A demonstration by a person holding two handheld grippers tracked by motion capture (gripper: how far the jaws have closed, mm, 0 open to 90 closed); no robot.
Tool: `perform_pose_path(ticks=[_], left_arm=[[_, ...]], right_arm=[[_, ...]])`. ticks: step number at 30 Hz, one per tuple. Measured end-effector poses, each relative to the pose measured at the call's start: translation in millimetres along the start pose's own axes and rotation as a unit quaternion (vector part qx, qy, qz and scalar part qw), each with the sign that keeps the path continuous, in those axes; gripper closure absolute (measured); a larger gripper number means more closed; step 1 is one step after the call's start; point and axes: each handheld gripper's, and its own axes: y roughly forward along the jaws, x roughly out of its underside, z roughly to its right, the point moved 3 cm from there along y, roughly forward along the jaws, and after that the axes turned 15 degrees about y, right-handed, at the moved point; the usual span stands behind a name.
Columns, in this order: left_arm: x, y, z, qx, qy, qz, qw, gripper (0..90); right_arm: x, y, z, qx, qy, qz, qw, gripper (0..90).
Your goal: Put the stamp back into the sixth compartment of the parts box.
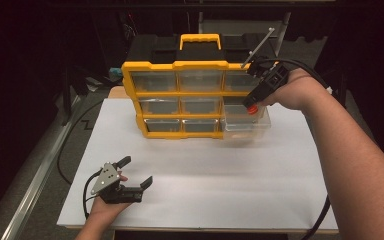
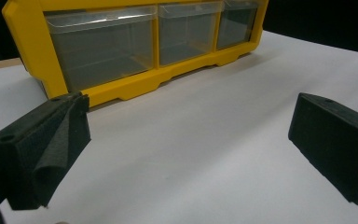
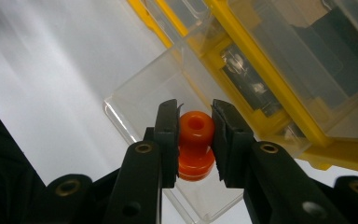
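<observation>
One yellow organiser (image 1: 180,95) at 12 o'clock on the table (image 1: 200,175), nine clear drawers counted in three rows of three. One drawer (image 1: 247,127), lower right at 1 o'clock, pulled out. One orange piece (image 3: 196,144). Two claws: left claw (image 1: 136,172) at 7 o'clock, right claw (image 1: 253,104) at 1 o'clock.

Open white tabletop (image 1: 205,170) before the yellow drawer cabinet (image 1: 180,97); pulled-out clear drawer (image 1: 247,127) jutting at right.

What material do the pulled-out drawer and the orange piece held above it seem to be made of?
Drawer: likely clear hard plastic, glossy; the white table shows through its walls.
Orange piece: probably rubber or soft plastic, smooth with a slight shine; its rounded spool form with a hole looks moulded. The right tool is clamped on it.
</observation>
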Motion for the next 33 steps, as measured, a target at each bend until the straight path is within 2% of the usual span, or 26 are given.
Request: perform_pose_path(ticks=[19, 30, 31, 32, 33], left_arm=[[-0.1, 0.2, 0.1, 0.001, 0.001, 0.001, 1.0000, 0.4], [0.1, 0.4, -0.4, 0.002, 0.001, 0.001, 1.0000, 0.4], [0.1, 0.4, -0.4, 0.003, 0.001, 0.001, 1.0000, 0.4], [0.1, 0.3, -0.4, 0.003, 0.001, 0.001, 1.0000, 0.4], [0.1, 0.3, -0.6, 0.003, 0.000, 0.001, 1.0000, 0.4]], right_arm=[[9.2, 43.6, 0.8, -0.005, -0.007, -0.018, 0.9998, 74.1], [9.5, 42.0, 2.5, 0.000, -0.003, -0.004, 1.0000, 73.1], [9.4, 40.6, 3.0, 0.004, -0.003, -0.001, 1.0000, 70.3], [9.3, 38.9, 3.4, 0.009, 0.000, 0.007, 0.9999, 61.0], [9.1, 34.1, 3.9, -0.003, 0.007, 0.014, 0.9999, 47.2]])
